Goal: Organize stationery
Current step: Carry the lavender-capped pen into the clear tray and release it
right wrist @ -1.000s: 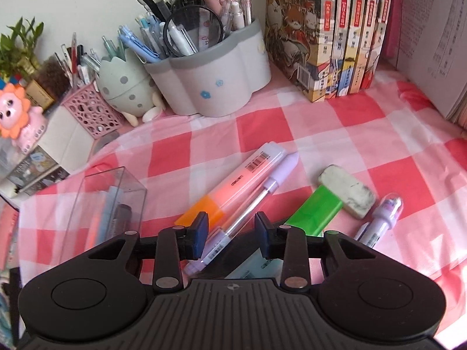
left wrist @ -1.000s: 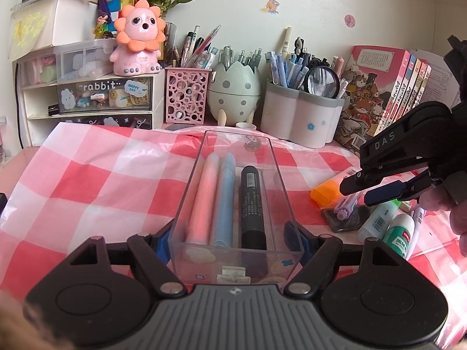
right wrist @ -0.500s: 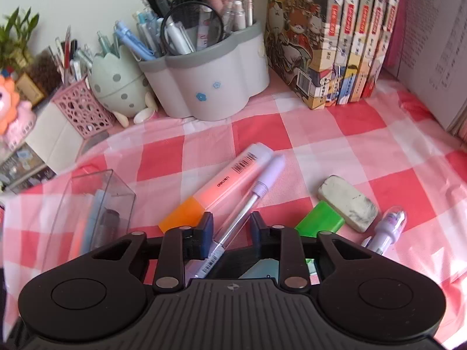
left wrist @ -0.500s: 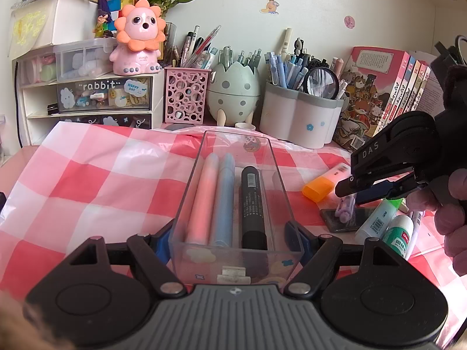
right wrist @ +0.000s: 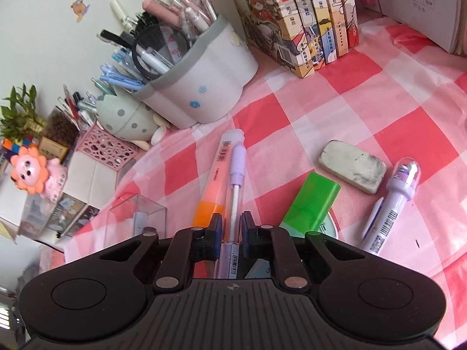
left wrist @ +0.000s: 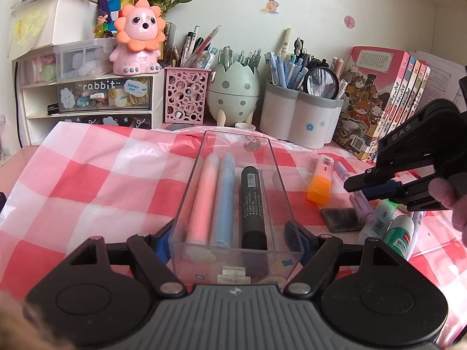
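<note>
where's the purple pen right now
In the right wrist view, the purple pen lies between the right gripper jaws, right beside the orange highlighter, left of the green eraser.

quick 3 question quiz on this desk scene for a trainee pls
1. True or false: the clear box holds three markers.
2. What is the right gripper closed around? A) white eraser B) purple pen C) green highlighter
3. Fill in: the left gripper grips the ___.

Key: 1 true; 2 B; 3 clear box.
</note>
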The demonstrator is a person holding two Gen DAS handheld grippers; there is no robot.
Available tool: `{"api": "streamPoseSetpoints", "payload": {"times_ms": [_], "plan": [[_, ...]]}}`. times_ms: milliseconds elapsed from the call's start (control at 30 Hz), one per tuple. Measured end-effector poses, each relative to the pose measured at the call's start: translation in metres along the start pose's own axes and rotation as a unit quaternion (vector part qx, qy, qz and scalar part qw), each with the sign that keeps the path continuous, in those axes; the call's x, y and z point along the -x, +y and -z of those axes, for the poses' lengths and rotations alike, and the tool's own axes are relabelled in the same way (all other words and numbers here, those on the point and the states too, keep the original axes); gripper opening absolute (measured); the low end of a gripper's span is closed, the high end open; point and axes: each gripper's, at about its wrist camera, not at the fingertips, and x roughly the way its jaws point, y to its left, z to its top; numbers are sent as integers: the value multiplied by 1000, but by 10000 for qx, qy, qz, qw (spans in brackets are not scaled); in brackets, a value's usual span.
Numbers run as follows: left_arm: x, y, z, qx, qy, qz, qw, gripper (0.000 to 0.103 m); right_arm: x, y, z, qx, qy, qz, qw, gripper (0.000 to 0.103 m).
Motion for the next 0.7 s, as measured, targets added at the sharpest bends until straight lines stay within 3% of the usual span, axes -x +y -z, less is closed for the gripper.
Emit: {"api": "streamPoseSetpoints", "payload": {"times_ms": [267, 467, 700], "plan": [[0, 0, 0, 1, 0, 1, 10000, 52, 19, 31, -3, 298, -21, -513, 9982, 10], [0, 0, 0, 1, 0, 2, 10000, 52, 13, 66, 9, 570, 366, -884, 9938, 10], [0, 0, 0, 7, 0, 7, 10000, 52, -5, 85, 21, 647, 673, -868, 9918, 10]]}}
